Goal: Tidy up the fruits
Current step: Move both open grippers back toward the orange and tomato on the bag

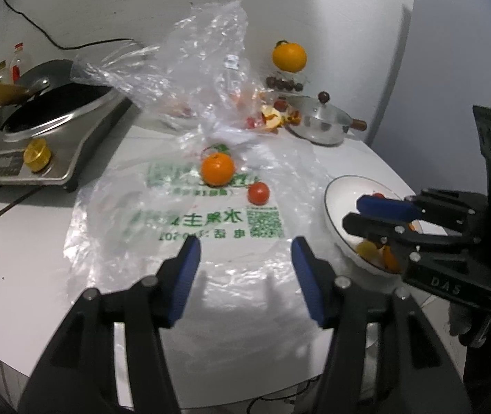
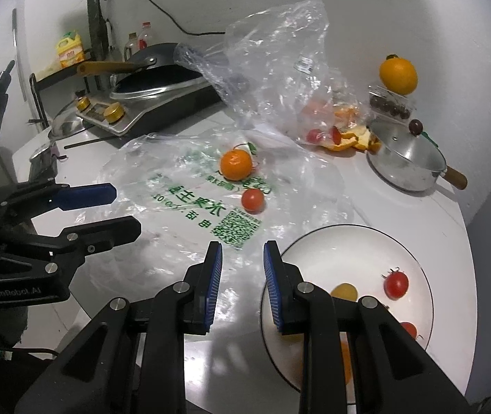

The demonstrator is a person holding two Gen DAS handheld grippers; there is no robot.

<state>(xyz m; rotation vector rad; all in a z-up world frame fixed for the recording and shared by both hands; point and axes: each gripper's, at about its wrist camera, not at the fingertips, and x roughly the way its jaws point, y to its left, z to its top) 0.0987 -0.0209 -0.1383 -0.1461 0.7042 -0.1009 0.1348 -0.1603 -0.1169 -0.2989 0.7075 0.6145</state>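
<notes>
A tangerine (image 1: 218, 169) (image 2: 236, 165) and a cherry tomato (image 1: 258, 193) (image 2: 252, 200) lie on a flat clear bag with green print (image 1: 176, 220) (image 2: 183, 186). My left gripper (image 1: 245, 245) (image 2: 124, 208) hovers over the bag's near part, short of both fruits, open and empty. At the right stands a white plate (image 1: 342, 193) (image 2: 349, 252) holding a red tomato (image 2: 396, 284), a yellow fruit (image 2: 344, 291) and others half hidden by my fingers. My right gripper (image 2: 243, 246) (image 1: 352, 213) hangs over the plate's left rim, jaws close together, nothing between them.
A crumpled clear bag (image 1: 204, 62) with fruit and peel rises behind. A lidded steel pot (image 2: 404, 162) sits back right, with an orange (image 2: 398, 76) on a box of dark fruit behind it. A cooker with a wok (image 1: 48, 117) fills the left.
</notes>
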